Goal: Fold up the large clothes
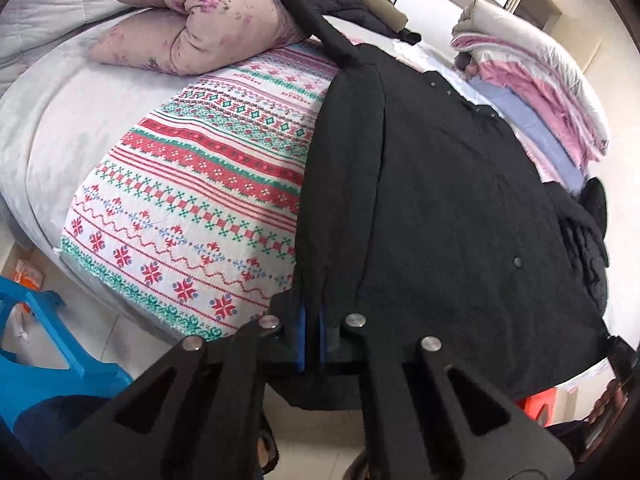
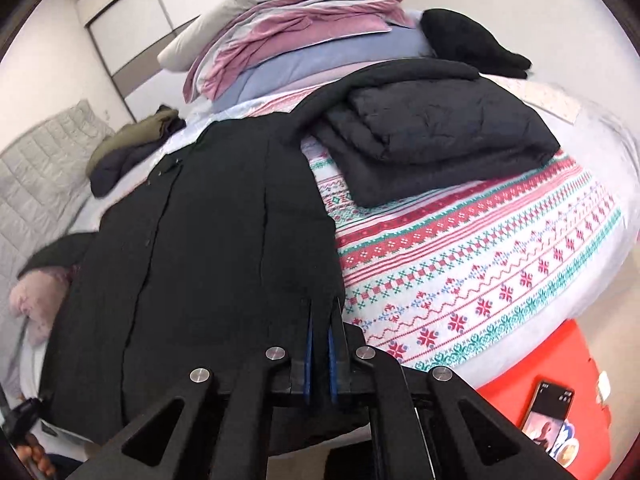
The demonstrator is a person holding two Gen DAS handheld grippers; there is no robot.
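Observation:
A large black coat [image 1: 440, 208] lies spread lengthwise on the patterned red, green and white bedspread [image 1: 200, 184]. My left gripper [image 1: 312, 320] is shut on the coat's hem at its left corner, at the bed's near edge. In the right wrist view the same coat [image 2: 208, 240] runs away from me, and my right gripper [image 2: 322, 336] is shut on the hem at its right corner. One sleeve [image 2: 392, 72] stretches to the far right over a folded black garment [image 2: 432, 136].
A pink floral pillow [image 1: 192, 28] lies at the far left, an olive and dark jacket [image 2: 132, 140] behind the coat. A stack of folded bedding [image 2: 304, 28] sits at the far side. A blue stool [image 1: 44, 344] and a red stool [image 2: 560, 400] with a phone stand beside the bed.

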